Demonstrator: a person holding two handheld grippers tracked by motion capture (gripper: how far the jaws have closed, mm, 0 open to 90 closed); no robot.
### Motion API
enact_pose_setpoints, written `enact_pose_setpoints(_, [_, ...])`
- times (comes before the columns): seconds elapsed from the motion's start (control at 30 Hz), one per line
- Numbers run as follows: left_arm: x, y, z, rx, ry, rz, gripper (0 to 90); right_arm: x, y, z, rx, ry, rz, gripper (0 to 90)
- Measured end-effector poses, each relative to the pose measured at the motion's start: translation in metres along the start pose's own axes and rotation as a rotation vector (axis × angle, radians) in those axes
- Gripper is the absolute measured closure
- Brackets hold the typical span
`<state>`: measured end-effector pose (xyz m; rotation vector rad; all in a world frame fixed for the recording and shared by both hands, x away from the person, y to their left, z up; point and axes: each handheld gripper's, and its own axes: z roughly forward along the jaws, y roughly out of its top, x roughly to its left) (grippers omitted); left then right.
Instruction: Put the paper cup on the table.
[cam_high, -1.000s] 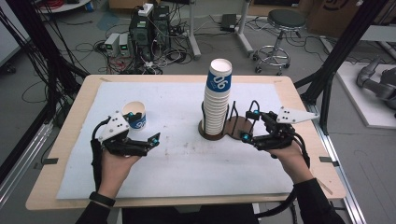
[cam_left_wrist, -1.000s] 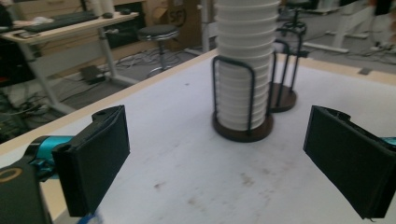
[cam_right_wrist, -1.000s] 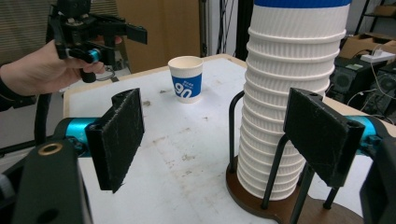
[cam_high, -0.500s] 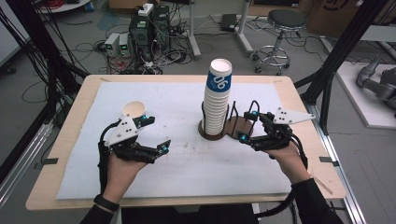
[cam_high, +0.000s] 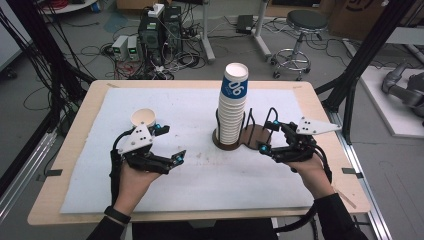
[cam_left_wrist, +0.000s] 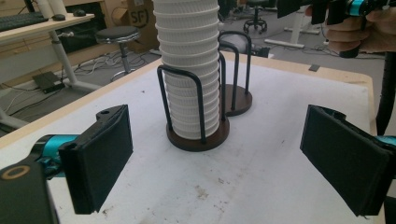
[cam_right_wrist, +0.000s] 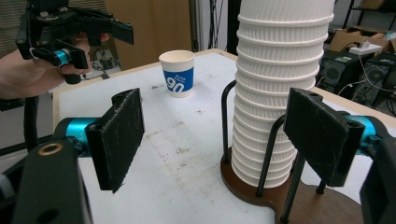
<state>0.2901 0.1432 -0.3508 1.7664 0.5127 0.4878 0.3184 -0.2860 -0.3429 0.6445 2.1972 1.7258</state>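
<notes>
A tall stack of white ribbed paper cups (cam_high: 234, 107) stands in a black wire holder on a brown base (cam_high: 225, 145) at mid table. The stack (cam_left_wrist: 191, 70) rises straight ahead in the left gripper view. A single cup marked 90 (cam_high: 144, 118) stands upright at the left, also seen as cup (cam_right_wrist: 179, 73). My left gripper (cam_high: 171, 143) hovers right of and nearer than that cup, open; its jaws have just closed a little, with nothing between them. My right gripper (cam_high: 266, 136) is open beside the holder's right side, with the stack (cam_right_wrist: 280, 93) just beyond its jaws.
The holder's second wire ring (cam_high: 260, 130) stands empty at the right of the stack. A white sheet (cam_high: 200, 185) covers the wooden table (cam_high: 80, 145). A stool (cam_high: 305, 22) and computer boxes (cam_high: 150, 35) sit on the floor beyond the far edge.
My left gripper has drawn back from the single cup, toward the right and the near side, leaving the cup standing. The right gripper has stayed put.
</notes>
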Motion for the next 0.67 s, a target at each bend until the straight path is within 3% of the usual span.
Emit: enact_pose_setpoints(0.67, [0.004, -0.011, 0.005, 0.036, 0.017, -0.025, 11.9, -0.004, -0.003, 0.006, 0.015, 0.010, 0.001, 20.9])
